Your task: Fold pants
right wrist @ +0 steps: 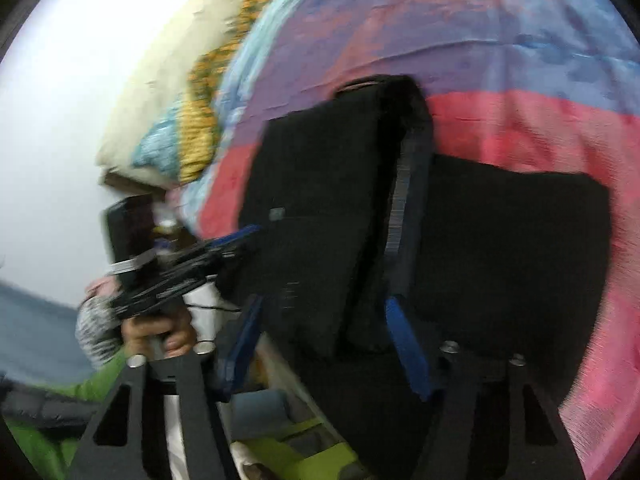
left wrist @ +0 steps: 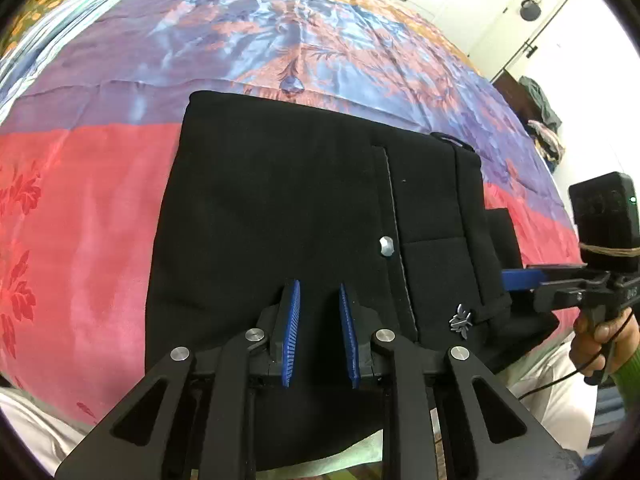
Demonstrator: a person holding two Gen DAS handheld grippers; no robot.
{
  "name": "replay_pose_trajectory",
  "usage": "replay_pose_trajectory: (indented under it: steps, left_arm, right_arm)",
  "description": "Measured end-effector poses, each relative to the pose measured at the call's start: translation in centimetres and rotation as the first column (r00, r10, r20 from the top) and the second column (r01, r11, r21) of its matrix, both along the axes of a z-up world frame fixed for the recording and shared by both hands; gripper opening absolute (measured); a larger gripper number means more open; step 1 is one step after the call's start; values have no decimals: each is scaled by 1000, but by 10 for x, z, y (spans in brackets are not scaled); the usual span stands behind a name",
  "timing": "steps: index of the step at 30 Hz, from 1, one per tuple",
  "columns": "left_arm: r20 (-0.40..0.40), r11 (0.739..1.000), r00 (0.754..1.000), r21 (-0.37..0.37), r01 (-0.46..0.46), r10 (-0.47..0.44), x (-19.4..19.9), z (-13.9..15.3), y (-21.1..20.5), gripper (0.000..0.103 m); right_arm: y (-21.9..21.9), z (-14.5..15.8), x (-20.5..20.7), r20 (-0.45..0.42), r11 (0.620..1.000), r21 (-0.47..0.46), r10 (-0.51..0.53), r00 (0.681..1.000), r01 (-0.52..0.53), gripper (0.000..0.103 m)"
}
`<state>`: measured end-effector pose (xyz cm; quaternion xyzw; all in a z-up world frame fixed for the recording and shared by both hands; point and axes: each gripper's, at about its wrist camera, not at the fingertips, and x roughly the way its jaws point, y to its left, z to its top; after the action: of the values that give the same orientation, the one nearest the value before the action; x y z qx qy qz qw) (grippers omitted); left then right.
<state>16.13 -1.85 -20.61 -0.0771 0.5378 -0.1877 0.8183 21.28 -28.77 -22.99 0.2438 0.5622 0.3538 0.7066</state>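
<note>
Hovering over the near edge of the black pants (left wrist: 280, 200), the left gripper (left wrist: 319, 294) has its blue pads parted, holding nothing. The right gripper (left wrist: 520, 280) reaches in at the pants' right edge, fingers spread wide in its own blurred view. The pants lie folded on the pink and purple bedspread (left wrist: 80, 200), which stretches bare beyond them.

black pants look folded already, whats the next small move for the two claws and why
Probably draw both claws back off the cloth. The black pants lie as a compact folded rectangle on the bedspread. The left claw hovers open over the near edge with nothing between its fingers. The right claw sits at the waistband side; the blurred right wrist view suggests its fingers are apart.
</note>
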Motion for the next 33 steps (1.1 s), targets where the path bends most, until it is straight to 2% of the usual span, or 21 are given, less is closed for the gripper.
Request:
replay_pose_trajectory:
  steps: [3,5,7,9,11,13,14,16,19,22,23,27,30,31,32,33]
  left_arm:
    - [-7,1000,1000,-9,-9,9,2,0,-1,21]
    - [-8,1000,1000,-13,-10,10,3,-1,-2,24]
    - [-4,1000,1000,-13,-6,6,3,-1,-4,28]
    - [6,1000,1000,-9,4,-4,3,-2,-8,37]
    - [14,1000,1000,0,20,-20,1,-1,-12,41]
    - [15,1000,999,6,28,-28,0,3,-12,42]
    - [11,1000,1000,3,26,-26,0,5,-10,42]
    - [10,1000,1000,-19,-3,3,0,14,0,43]
    - [33,996,998,-68,-53,55,-1,32,20,43]
    - [71,990,992,-101,-96,104,-3,56,38,43]
    - [82,988,990,-112,-105,115,-4,62,43,46]
    - [142,980,979,-155,-125,147,-15,89,59,61]
    - [151,979,978,-167,-115,141,-21,93,58,61]
    - [149,980,980,-170,-107,133,-21,92,56,61]
    - [147,981,981,-169,-99,124,-21,90,52,61]
    - [144,983,984,-161,-85,108,-21,86,46,61]
  right_arm:
    - [8,3,4,17,998,-41,49,999,-48,60]
    - [12,-2,10,1,997,-32,74,997,-74,60]
    - [16,-9,13,-28,996,-13,93,995,-93,60]
    - [19,-26,20,-79,995,-50,83,993,-87,60]
    - [24,-36,26,-117,996,-74,43,992,-52,49]
    - [26,-32,29,-106,996,-85,20,994,-29,42]
    - [27,-27,27,-86,994,-105,17,996,-26,29]
    - [29,-14,21,-62,995,-105,-1,998,-5,21]
    - [23,15,15,-24,998,11,-65,998,66,17]
    - [14,46,12,8,976,163,-148,989,145,15]
    - [12,59,10,23,965,210,-167,986,159,14]
    - [-1,80,-7,36,935,304,-205,978,184,13]
    - [-28,82,-32,12,891,390,-260,966,235,10]
    - [-40,83,-38,8,871,424,-277,961,248,1]
    - [-53,82,-48,2,839,471,-310,951,272,1]
    - [-73,84,-58,11,831,462,-356,935,311,1]
